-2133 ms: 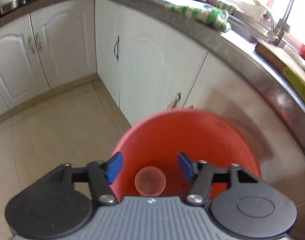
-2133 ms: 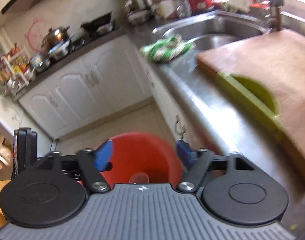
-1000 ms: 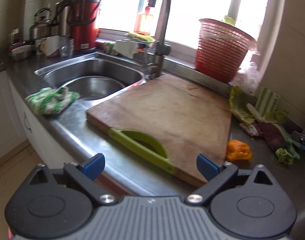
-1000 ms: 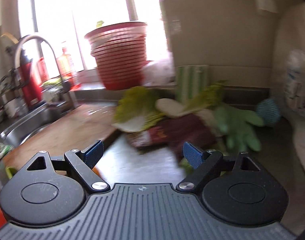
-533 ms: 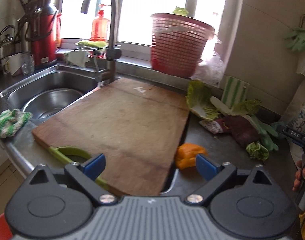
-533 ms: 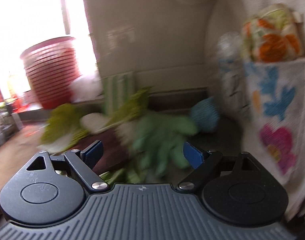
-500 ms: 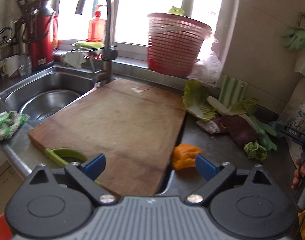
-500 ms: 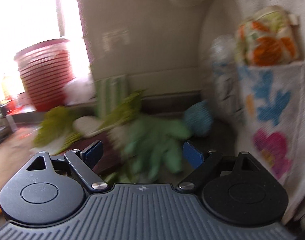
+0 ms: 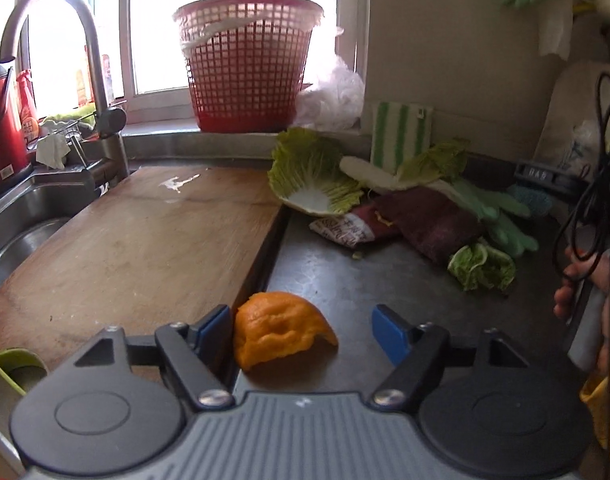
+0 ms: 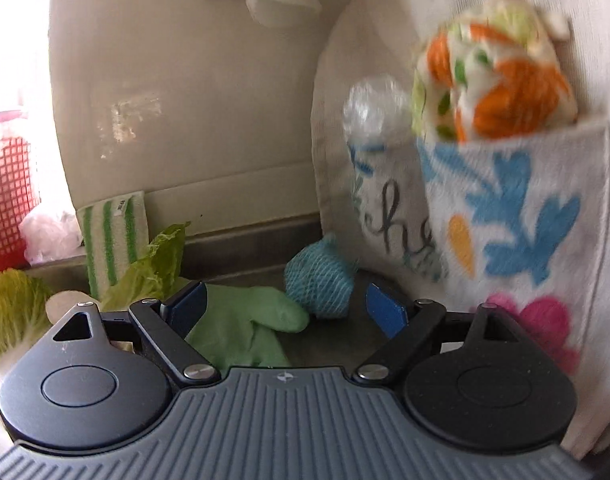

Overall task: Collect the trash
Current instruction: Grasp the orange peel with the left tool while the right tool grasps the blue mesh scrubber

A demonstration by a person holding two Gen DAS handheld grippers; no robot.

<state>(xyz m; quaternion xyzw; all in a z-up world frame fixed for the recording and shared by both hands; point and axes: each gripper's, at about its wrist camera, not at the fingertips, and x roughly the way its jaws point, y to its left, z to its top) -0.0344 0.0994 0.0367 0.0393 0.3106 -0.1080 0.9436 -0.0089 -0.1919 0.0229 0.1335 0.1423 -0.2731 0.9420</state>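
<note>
Matt wooden cutting board (image 9: 137, 240)

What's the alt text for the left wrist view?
The left gripper is closing around an orange peel on the dark counter, beside a wooden cutting board. Cabbage leaves and a red basket sit behind.

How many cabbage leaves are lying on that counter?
3, though more may hide beneath the pile: a big curled leaf beside the cutting board, a long leaf by the striped cloth, and a small crumpled piece nearer the front.
</note>
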